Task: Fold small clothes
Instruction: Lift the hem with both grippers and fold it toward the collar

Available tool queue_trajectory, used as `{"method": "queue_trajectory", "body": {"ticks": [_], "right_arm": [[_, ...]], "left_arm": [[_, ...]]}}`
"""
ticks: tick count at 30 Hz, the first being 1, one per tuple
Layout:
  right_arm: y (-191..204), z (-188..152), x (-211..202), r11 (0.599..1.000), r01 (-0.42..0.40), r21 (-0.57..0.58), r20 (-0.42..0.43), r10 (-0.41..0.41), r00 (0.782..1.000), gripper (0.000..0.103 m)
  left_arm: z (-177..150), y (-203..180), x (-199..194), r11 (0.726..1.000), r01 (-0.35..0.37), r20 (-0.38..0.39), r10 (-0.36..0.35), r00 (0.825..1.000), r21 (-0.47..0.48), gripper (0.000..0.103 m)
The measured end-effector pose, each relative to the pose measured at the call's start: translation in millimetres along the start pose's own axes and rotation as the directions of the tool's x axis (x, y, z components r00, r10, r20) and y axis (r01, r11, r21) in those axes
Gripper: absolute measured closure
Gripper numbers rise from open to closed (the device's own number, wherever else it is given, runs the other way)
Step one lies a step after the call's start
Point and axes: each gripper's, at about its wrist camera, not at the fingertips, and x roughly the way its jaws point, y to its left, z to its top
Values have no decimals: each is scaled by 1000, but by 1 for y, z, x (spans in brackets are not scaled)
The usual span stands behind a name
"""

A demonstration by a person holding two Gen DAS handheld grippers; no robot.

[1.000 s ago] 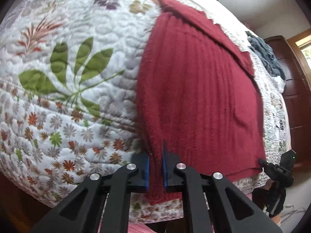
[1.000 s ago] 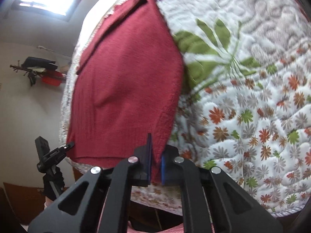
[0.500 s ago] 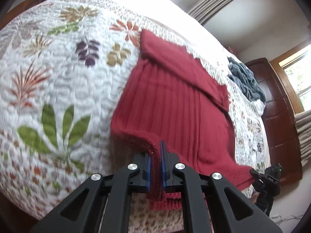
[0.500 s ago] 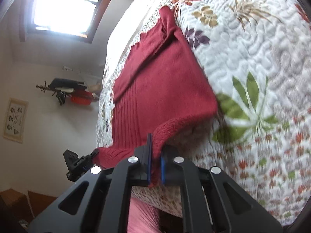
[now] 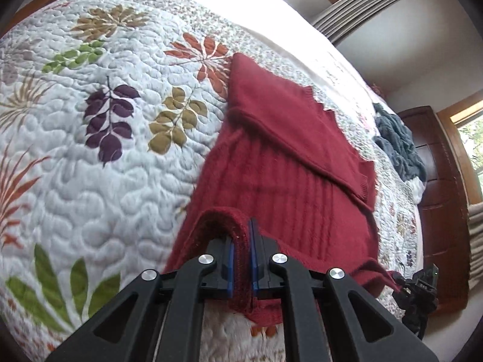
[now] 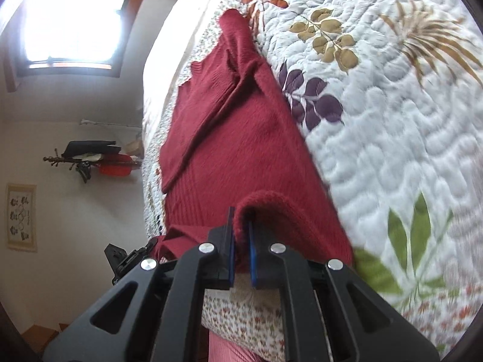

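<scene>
A dark red ribbed knit sweater (image 5: 289, 175) lies flat on a floral quilt (image 5: 90, 150), one sleeve folded across its upper part. My left gripper (image 5: 241, 256) is shut on the sweater's bottom hem at its left corner, and the hem curls up and over between the blue pads. In the right wrist view the same red sweater (image 6: 235, 138) stretches away from me. My right gripper (image 6: 241, 253) is shut on the hem's other corner, which arches up off the quilt (image 6: 392, 120). The other gripper shows small and dark at the hem's far end in both views.
A grey-blue knit garment (image 5: 398, 144) lies bunched at the far right of the bed, beside a dark wooden dresser (image 5: 437, 211). A wall rack with a black hat and red item (image 6: 93, 160) hangs left of the bed. The quilt's printed border (image 6: 241, 316) drops off below my fingers.
Both grippers have lifted the sweater's bottom hem off the quilt and carried it forward toward the collar, so the hem now curls over the body. Both stayed shut.
</scene>
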Motion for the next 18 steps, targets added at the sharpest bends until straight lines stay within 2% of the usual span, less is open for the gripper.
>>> {"method": "queue_trajectory", "body": {"ticks": [7,14,16,18], "right_arm": [[-12,32,27,997,40,62,-33,-38,999,98],[-22,48,39,990,54,133,-64,-46,997,92],[-21,48,36,989,55,139,-65,-46,997,89],[-23,49,28,987,49,156,-50,-42,998,74]], "left_arm": [[17,16,35,998,-14,-57,10,998,-60,95],[29,27,46,988,31,-105,-47,993,-152,91],[32,29,43,983,55,-116,-76,990,-176,89],[33,31,36,976,83,-112,-107,988,-201,85]]}}
